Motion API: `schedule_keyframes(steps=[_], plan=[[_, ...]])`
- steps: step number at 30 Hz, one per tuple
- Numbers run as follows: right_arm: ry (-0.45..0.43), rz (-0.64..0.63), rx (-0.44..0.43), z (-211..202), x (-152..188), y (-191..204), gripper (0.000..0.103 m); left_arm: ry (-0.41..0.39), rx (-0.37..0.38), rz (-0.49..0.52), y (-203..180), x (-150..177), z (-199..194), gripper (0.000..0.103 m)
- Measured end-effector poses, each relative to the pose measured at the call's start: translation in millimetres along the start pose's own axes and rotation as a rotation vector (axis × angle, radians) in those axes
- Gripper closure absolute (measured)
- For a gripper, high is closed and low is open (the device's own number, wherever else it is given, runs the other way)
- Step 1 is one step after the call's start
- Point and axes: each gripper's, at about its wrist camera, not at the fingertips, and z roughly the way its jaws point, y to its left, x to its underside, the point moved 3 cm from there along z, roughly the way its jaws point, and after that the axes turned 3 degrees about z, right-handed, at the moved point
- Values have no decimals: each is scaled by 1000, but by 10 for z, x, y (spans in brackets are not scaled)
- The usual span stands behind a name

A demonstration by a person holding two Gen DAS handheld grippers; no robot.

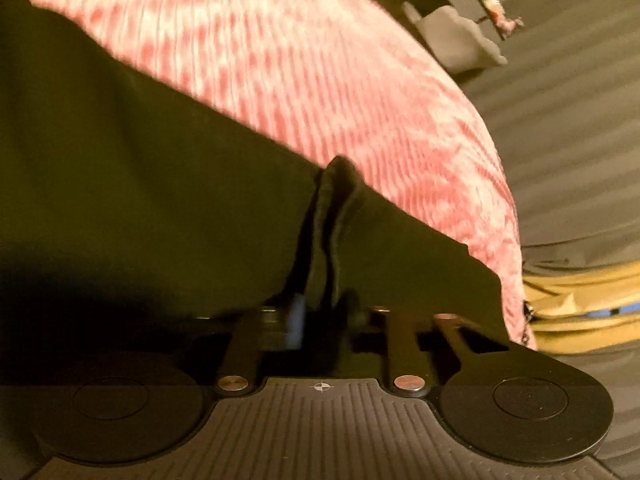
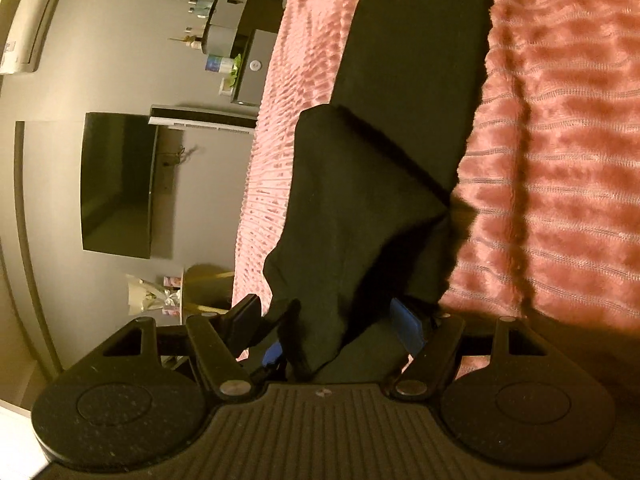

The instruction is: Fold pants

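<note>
On ribbed pink blanket, dark soft pants

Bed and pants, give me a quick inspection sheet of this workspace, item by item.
Surface: pink ribbed blanket covers the bed.
Job's things: dark pants lie stretched along the blanket, one end lifted and bunched.
Clutter: yellow cloth beside the bed's edge.
Grippers: left tool is shut on a fold of the pants; right tool stands wide, pants cloth between its fingers, grip unclear.
Cables: nothing seen.
Surroundings: television on the wall, shelf with small items, dim warm light.
</note>
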Motion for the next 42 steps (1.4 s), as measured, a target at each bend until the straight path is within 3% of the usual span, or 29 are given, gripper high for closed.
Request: schedule_keyframes(steps=[4,8,11,13,15,17,20,21,22,24,27,29,30,31,32,33,34,38,42], plan=[[-16,13,-17,-49,14,-14,31,-56,-13,-10,-79,58,-135,90],[-39,17,-46,-162,-15,6,31,-144,3,11,-42,28,-576,90],[-62,-37,-44,-279,-110,72,33,-212,-68,71,112,36,-950,90],[-13,-67,-36,-257,-212,91,38,-181,-78,67,294,95,-1047,87],[10,-30,-10,-230,-307,51,38,-226,-207,65,456,162,-1163,96],[72,-10,-45,-230,-384,36,37,-285,-257,30,638,175,-1294,95],[160,-48,-75,-342,-452,50,22,-260,-201,-88,885,175,-1371,79],[162,-73,-57,-410,-472,43,21,-245,-181,-83,891,179,-1366,63],[138,-90,-28,-488,-491,23,21,-226,-166,-64,848,187,-1327,40],[44,-106,39,-671,-553,-50,21,-204,-115,-26,684,213,-1195,19],[-127,-86,104,-916,-722,-151,23,-166,-75,7,492,182,-931,16],[-213,-49,117,-1015,-877,-211,31,-140,-82,20,444,155,-767,16],[-245,-43,127,-1035,-955,-233,35,-142,-95,36,410,143,-711,16],[-280,-43,149,-1041,-1047,-248,40,-146,-110,45,366,116,-679,24],[-308,-44,169,-1036,-1137,-265,43,-152,-105,57,328,111,-678,40],[-331,-38,191,-1013,-1244,-291,47,-141,-107,75,303,110,-676,77],[-346,-19,208,-978,-1348,-326,48,-130,-151,91,287,96,-650,88],[-375,40,201,-818,-1639,-406,59,-140,-155,98,266,79,-595,92],[-395,-48,184,-706,-1735,-250,98,-240,-131,90,256,102,-871,94]])
